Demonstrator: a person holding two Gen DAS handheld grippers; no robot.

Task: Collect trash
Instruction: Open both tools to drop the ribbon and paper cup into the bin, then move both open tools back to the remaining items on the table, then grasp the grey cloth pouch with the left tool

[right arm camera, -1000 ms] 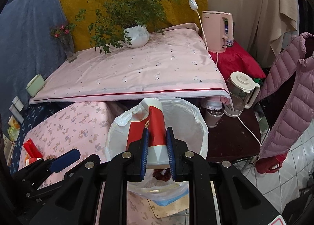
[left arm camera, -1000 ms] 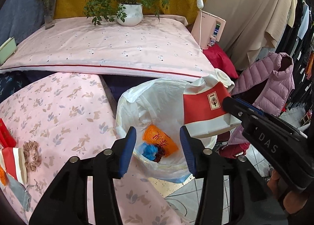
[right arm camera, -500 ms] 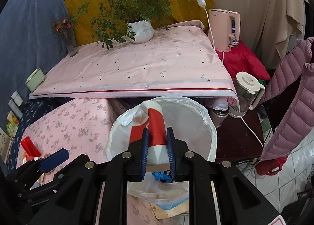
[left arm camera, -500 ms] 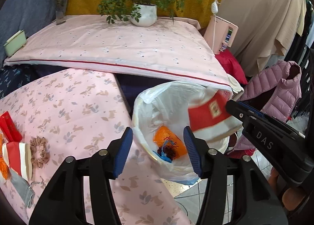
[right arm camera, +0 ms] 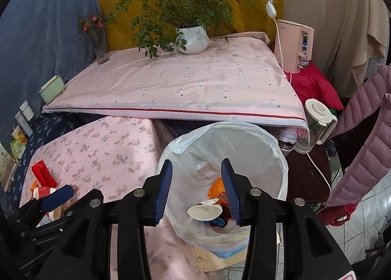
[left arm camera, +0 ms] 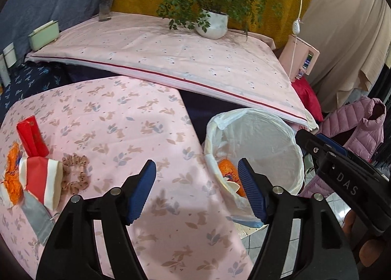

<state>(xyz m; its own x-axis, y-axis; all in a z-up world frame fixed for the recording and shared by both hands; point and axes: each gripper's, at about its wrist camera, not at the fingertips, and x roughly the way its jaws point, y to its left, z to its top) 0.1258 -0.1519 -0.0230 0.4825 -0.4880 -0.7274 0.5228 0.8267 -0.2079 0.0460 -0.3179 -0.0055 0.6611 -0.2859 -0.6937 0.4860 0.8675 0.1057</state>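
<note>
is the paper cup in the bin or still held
In the bin: the paper cup lies inside the bag-lined bin, below the open right gripper.

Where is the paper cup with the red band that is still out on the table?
In the left wrist view the paper cup lies on its side at the far left of the pink tablecloth, between the orange wrapper and the scrunchie, below the red box.

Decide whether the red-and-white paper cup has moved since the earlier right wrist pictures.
Yes. The red-and-white paper cup has dropped from the right hand-held gripper, whose jaws just opened, into the white-lined trash bin.
</note>
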